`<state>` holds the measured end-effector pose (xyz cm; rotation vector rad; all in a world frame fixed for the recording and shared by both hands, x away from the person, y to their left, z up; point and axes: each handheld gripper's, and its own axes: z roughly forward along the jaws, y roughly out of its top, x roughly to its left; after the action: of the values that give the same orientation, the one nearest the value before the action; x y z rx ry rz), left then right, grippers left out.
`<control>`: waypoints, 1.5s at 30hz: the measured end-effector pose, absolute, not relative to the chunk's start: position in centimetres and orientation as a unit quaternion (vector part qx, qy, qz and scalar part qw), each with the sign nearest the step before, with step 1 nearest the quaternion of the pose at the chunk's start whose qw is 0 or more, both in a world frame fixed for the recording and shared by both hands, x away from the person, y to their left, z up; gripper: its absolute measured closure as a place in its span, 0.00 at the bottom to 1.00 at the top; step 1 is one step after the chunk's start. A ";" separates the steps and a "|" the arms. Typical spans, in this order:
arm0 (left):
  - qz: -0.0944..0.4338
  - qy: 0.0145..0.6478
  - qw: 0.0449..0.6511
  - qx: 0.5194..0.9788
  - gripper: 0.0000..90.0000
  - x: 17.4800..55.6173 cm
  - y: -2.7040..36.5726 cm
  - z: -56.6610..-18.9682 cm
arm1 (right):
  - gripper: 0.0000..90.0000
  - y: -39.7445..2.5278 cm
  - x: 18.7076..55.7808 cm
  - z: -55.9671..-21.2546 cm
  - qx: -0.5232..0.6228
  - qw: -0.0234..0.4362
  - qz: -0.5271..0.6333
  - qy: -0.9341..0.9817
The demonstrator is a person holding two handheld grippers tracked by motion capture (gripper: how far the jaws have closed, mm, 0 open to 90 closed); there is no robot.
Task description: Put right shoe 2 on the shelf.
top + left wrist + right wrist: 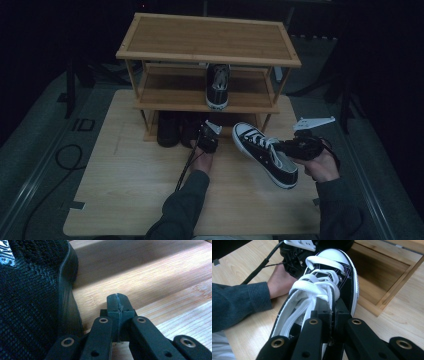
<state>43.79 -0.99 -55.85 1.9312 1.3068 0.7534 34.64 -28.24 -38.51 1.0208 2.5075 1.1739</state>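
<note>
Two grippers work at the table (125,200): the right gripper (280,146) is clamped on the side wall of a black sneaker (265,154) with white laces, holding it near the rack (210,55). Left gripper (117,305), jaws pressed together on nothing, sits just beside a dark shoe (32,302) at the rack's bottom level. Farther back, another sneaker (218,86) stands on the middle shelf.

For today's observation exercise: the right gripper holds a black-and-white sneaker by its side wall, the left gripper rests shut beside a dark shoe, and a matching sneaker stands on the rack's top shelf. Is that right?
Not quite. The matching sneaker stands on the middle shelf of the rack, under the top board, as the high view shows. The rest holds: the right gripper is shut on the black-and-white sneaker, and the left gripper is shut beside the dark shoe.
</note>
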 end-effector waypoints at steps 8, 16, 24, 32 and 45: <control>0.288 0.501 0.337 0.743 1.00 43.8 -1.0 -55.8 | 0.97 -28.0 34.6 -37.3 0.337 0.094 0.399 0.847; 0.288 0.501 0.337 0.743 1.00 43.8 -0.9 -55.8 | 0.97 -28.0 34.6 -36.5 0.332 0.097 0.401 0.848; 0.289 0.502 0.338 0.741 1.00 43.8 -0.9 -55.8 | 0.97 -28.0 34.5 -35.4 0.328 0.100 0.410 0.845; 0.287 0.498 0.333 0.747 1.00 43.8 -0.9 -55.8 | 0.97 -27.7 34.4 -34.2 0.320 0.103 0.418 0.844; 0.288 0.499 0.335 0.745 1.00 43.8 -0.9 -55.8 | 0.97 -27.4 34.7 -32.1 0.313 0.119 0.429 0.839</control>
<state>43.79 -0.90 -55.81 1.9455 1.3032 0.7514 34.68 -27.36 -32.13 0.9154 2.4537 1.2543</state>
